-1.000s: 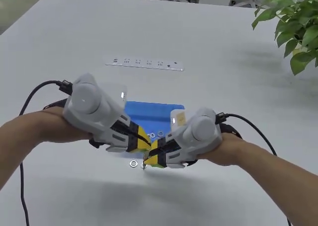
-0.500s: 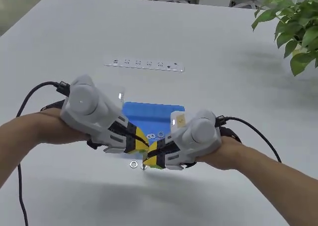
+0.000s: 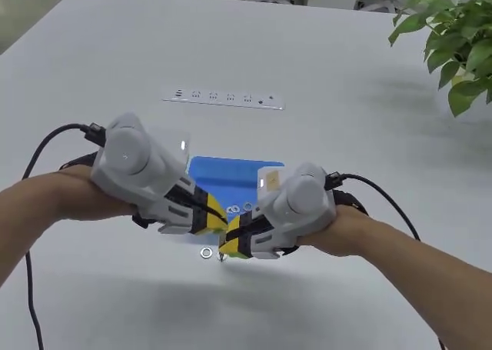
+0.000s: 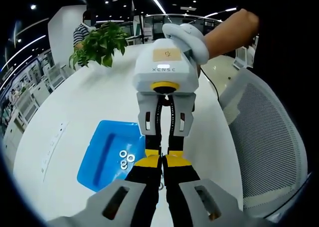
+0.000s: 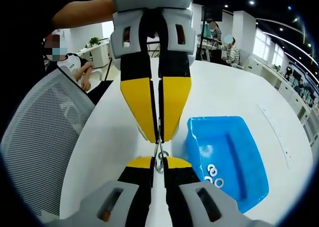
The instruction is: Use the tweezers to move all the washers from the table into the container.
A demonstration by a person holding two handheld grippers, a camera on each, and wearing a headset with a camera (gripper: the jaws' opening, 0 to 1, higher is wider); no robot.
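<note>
- The white surface (image 3: 346,135) carries a potted plant (image 3: 453,42) at its far right corner.
- The left gripper (image 3: 219,215) and the right gripper (image 3: 231,242) meet tip to tip, and both pairs of jaws are closed on the tweezers (image 5: 159,152).
- The blue container (image 3: 231,173) sits just behind the grippers, with three washers (image 3: 240,209) inside it.
- One washer (image 3: 206,252) lies on the surface in front of the container, just beside the tweezers' tip.
</note>
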